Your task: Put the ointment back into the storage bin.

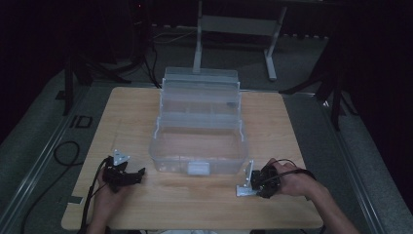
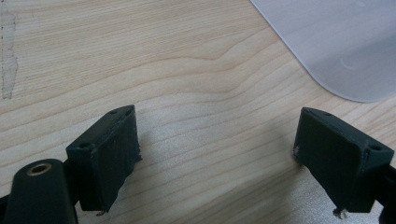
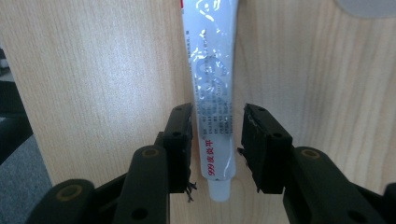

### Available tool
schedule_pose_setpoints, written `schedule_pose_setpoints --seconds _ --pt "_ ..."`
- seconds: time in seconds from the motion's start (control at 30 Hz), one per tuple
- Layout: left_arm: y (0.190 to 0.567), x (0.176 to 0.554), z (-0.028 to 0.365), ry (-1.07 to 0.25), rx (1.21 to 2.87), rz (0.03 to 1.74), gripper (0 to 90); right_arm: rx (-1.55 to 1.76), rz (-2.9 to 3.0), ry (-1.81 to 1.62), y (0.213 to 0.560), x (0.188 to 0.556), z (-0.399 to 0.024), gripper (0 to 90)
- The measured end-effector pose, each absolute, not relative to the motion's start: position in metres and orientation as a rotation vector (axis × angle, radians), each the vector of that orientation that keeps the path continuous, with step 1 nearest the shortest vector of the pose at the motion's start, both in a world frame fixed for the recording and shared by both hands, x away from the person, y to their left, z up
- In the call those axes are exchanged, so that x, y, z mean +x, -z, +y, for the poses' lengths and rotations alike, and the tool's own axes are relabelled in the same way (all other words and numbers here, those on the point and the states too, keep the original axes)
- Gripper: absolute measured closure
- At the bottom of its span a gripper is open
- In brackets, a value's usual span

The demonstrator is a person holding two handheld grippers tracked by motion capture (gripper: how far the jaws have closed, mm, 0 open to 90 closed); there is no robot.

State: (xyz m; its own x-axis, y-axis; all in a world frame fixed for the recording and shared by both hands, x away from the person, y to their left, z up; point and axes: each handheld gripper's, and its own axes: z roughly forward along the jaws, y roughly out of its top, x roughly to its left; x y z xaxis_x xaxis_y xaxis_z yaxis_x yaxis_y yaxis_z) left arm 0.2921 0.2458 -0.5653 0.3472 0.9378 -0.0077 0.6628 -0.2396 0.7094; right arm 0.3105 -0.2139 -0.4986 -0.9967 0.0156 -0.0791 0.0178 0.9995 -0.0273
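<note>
A white tube (image 3: 212, 56) with red and grey print lies flat on the wooden table (image 1: 131, 112), its cap end towards the camera. My right gripper (image 3: 217, 112) straddles the tube's lower part. The jaws stand close on either side, and a thin gap shows at the right pad (image 3: 250, 140). In the high view the right gripper (image 1: 251, 185) sits at the table's front right, held by a hand. My left gripper (image 1: 134, 173) rests at the front left. Its jaws (image 2: 217, 154) are wide apart over bare wood with nothing between them.
An open clear plastic box (image 1: 199, 146) with a raised lid stands at the table's middle, just behind both grippers. Its rounded corner (image 2: 345, 46) shows in the left gripper view. The table's front edge is close to both hands. Stands and cables lie on the dark floor.
</note>
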Motion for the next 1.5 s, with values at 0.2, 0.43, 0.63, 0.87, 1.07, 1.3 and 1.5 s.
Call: schedule_pose_setpoints --seconds 0.2,0.43,0.63,0.87,1.07,1.3,1.5 --pt "0.565 0.292 0.246 -0.570 1.992 1.391 14.4 0.018 3.060 0.085 0.507 0.310 -0.212 64.3" --pt "0.565 0.292 0.246 -0.570 1.992 1.392 14.4 0.008 3.067 0.099 0.511 0.311 -0.210 68.6" --pt "0.565 0.292 0.246 -0.570 1.992 1.391 14.4 0.010 3.073 0.111 0.513 0.312 -0.208 68.7" --pt "0.565 0.292 0.246 -0.570 1.992 1.391 14.4 0.009 3.083 0.126 0.517 0.315 -0.206 68.6" --pt "0.565 0.292 0.246 -0.570 1.993 1.391 14.4 0.020 3.092 0.133 0.516 0.316 -0.206 69.0" --pt "0.565 0.292 0.246 -0.570 1.992 1.391 14.4 0.013 3.101 0.144 0.514 0.316 -0.204 70.1" --pt "0.565 0.292 0.246 -0.570 1.992 1.391 14.4 0.021 3.093 0.118 0.505 0.317 -0.205 70.1"
